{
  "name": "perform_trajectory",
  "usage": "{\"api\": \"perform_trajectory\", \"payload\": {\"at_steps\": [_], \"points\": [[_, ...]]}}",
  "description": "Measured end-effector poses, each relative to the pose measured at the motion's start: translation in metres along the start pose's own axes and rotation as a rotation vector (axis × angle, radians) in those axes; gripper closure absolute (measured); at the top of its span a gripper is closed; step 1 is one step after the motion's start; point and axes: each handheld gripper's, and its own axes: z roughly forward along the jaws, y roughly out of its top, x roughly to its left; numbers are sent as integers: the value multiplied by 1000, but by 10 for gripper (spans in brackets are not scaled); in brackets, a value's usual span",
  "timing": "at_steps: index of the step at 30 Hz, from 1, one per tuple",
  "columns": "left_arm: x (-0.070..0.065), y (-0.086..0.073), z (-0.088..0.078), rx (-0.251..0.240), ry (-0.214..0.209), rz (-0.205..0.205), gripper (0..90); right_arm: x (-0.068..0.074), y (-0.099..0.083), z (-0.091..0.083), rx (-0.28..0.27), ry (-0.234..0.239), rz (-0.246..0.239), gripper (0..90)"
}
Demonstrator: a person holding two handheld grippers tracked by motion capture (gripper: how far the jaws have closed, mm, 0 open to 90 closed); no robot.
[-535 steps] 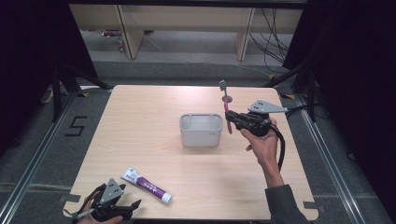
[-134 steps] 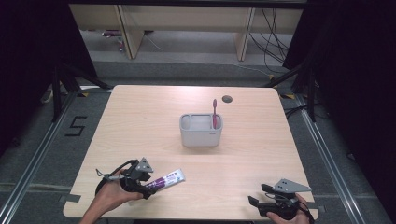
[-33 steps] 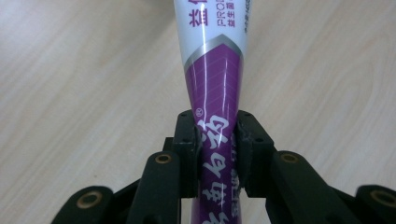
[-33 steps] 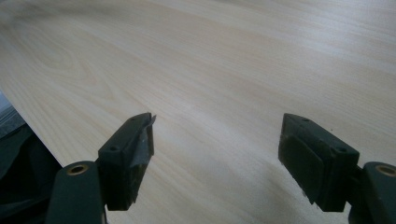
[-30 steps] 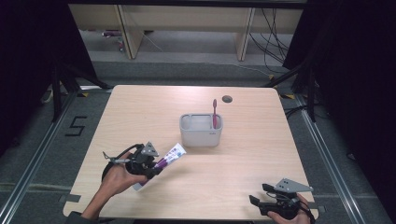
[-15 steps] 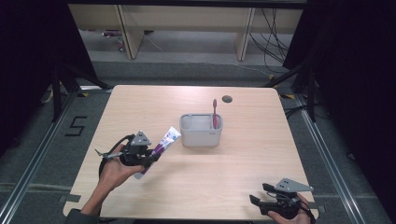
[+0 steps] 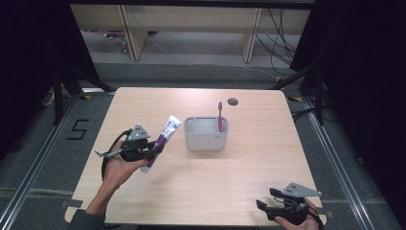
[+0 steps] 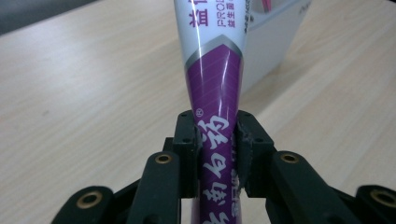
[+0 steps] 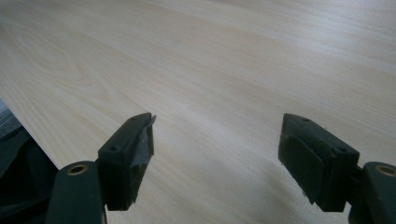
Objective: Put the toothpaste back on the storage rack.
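My left gripper (image 7: 153, 149) is shut on a purple and white toothpaste tube (image 7: 162, 142), held above the table's left half with its white end tilted up toward a grey holder box (image 7: 206, 133). In the left gripper view both pads press the tube (image 8: 215, 98) at its purple part, and the grey box (image 8: 275, 39) lies just beyond it. A pink toothbrush (image 7: 220, 115) stands upright in the box's right side. My right gripper (image 7: 266, 201) rests low at the table's near right edge, jaws wide open over bare wood (image 9: 215, 135).
A small dark round hole (image 7: 233, 101) sits in the tabletop behind the box. The light wooden table (image 7: 249, 163) has dark floor around it, with shelving and cables beyond its far edge.
My left gripper has lifted the tube and carried it up and right toward the grey box, tilting its white end higher. The right gripper has stayed where it was.
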Motion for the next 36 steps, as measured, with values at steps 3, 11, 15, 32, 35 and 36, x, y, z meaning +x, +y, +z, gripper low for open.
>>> {"api": "perform_trajectory", "payload": {"at_steps": [3,11,15,32,35,36], "points": [[2,6,-2,-32,6,-9,723,0,0,-1,-2,-3,0,274],[3,20,-2,-117,10,-41,723,0,0,0,0,8,6,274],[2,27,0,-134,7,-39,723,0,0,0,-1,9,7,273],[-10,62,19,-217,-18,-71,722,-1,0,0,-5,-5,-3,274],[-14,69,23,-222,-24,-63,723,-1,0,0,-6,-3,-2,274],[-15,71,25,-224,-29,-60,723,-1,0,0,-6,-2,-1,274]]}}
